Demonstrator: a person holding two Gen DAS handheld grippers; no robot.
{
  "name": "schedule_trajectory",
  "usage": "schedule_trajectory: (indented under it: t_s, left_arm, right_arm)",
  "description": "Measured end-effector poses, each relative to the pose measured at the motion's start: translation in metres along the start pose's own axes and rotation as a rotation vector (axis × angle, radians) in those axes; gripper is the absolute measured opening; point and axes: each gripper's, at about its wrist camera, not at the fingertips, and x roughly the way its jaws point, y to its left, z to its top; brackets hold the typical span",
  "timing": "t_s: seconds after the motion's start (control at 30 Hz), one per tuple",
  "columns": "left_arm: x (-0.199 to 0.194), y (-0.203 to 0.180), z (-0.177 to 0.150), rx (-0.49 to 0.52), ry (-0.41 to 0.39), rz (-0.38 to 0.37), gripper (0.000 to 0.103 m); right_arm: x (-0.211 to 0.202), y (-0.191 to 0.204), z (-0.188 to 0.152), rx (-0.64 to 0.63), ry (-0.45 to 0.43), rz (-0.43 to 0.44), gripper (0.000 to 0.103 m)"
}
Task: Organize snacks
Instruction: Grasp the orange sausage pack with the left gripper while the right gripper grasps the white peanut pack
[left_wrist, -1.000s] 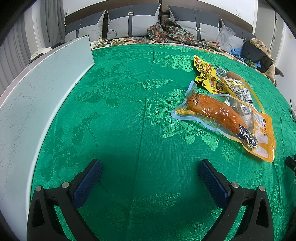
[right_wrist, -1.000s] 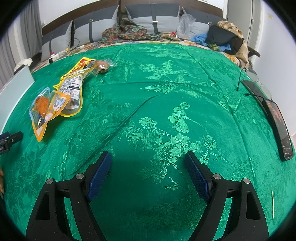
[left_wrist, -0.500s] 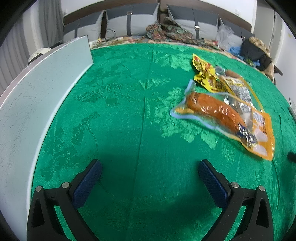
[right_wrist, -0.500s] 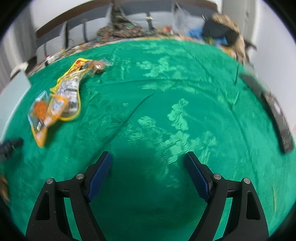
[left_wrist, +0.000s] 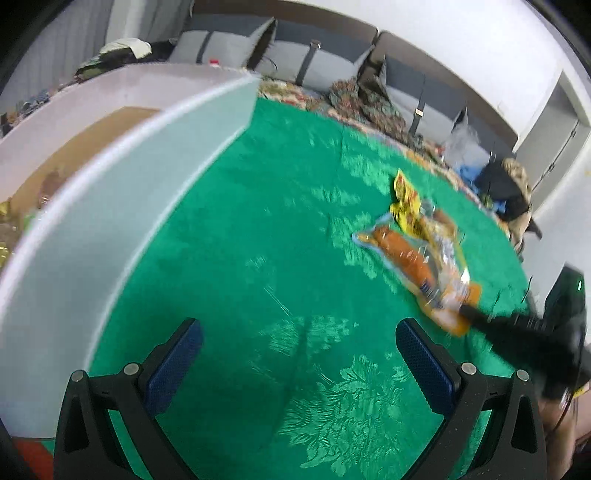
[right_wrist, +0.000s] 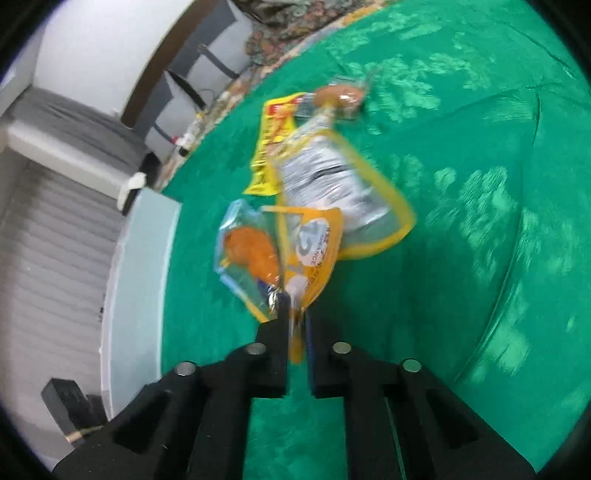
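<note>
Now the orange snack pouch (right_wrist: 314, 254) lies on the green cloth (right_wrist: 461, 258) beside other packets (right_wrist: 332, 173), its near edge pinched in the right gripper (right_wrist: 295, 317), whose jaws have just closed; the left gripper (left_wrist: 299, 354) gapes wide, empty, near the white box (left_wrist: 110, 206)

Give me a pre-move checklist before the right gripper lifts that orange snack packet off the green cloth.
1. Right gripper has just closed; its jaws pinch the near edge of the orange snack packet: ok.
2. Only one packet caught: cannot tell; the clear pouch with the orange snack overlaps at the pinch.
3. Left gripper open, empty and apart from the snacks: ok.
4. White box open on the left, ready to receive: ok; its contents are blurred.
5. Yellow-edged pouch lies partly on the held packet and may drag: not ok.
6. Green cloth between snacks and box is free of obstacles: ok.
</note>
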Motion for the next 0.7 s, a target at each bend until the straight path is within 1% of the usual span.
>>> schedule_trajectory:
  t_s: [0.07,0.13,0.17,0.2,0.23,0.27,0.3,0.37,0.47,0.5,0.57,0.6,0.63,0.67,0.7]
  left_arm:
    - [-0.004,0.004,0.005,-0.017,-0.01,-0.005,0.103]
    - [-0.004,0.007,0.011,-0.033,-0.001,-0.013,0.103]
    - [-0.002,0.007,0.012,-0.036,0.008,-0.019,0.103]
    - [-0.001,0.006,0.016,-0.037,0.021,-0.032,0.103]
    - [0.001,0.003,0.019,-0.032,0.032,-0.05,0.103]
    - [0.004,-0.001,0.023,-0.022,0.044,-0.07,0.103]
    - [0.008,-0.008,0.028,-0.005,0.064,-0.095,0.103]
    - [0.021,-0.027,0.039,0.038,0.105,-0.133,0.103]
    - [0.054,-0.068,0.057,0.08,0.161,-0.19,0.103]
    - [0.066,-0.08,0.06,0.082,0.181,-0.197,0.103]
    - [0.095,-0.106,0.066,0.087,0.248,-0.216,0.103]
    - [0.109,-0.117,0.065,0.096,0.28,-0.205,0.103]
    - [0.121,-0.125,0.064,0.112,0.3,-0.166,0.102]
    - [0.132,-0.132,0.062,0.138,0.309,-0.101,0.102]
    - [0.137,-0.134,0.06,0.157,0.313,-0.054,0.102]
  right_arm:
    - [0.005,0.015,-0.018,-0.038,0.022,0.034,0.008]
    - [0.015,0.036,-0.04,-0.084,0.081,0.106,0.008]
    - [0.018,0.043,-0.045,-0.114,0.096,0.125,0.013]
    - [0.021,0.054,-0.057,-0.164,0.105,0.143,0.016]
    - [0.023,0.058,-0.065,-0.19,0.122,0.16,0.047]
    - [0.024,0.059,-0.072,-0.205,0.149,0.174,0.083]
    - [0.02,0.056,-0.081,-0.22,0.171,0.181,0.083]
    - [0.006,0.048,-0.09,-0.261,0.146,0.155,0.082]
    - [-0.03,0.029,-0.094,-0.355,0.0,0.027,0.082]
    - [-0.041,0.018,-0.092,-0.378,-0.059,-0.042,0.082]
    - [-0.054,0.001,-0.081,-0.371,-0.113,-0.125,0.082]
    - [-0.061,-0.011,-0.074,-0.351,-0.144,-0.177,0.082]
    - [-0.066,-0.018,-0.071,-0.337,-0.165,-0.206,0.082]
    - [-0.072,-0.026,-0.068,-0.323,-0.192,-0.236,0.082]
    - [-0.078,-0.036,-0.064,-0.311,-0.218,-0.265,0.082]
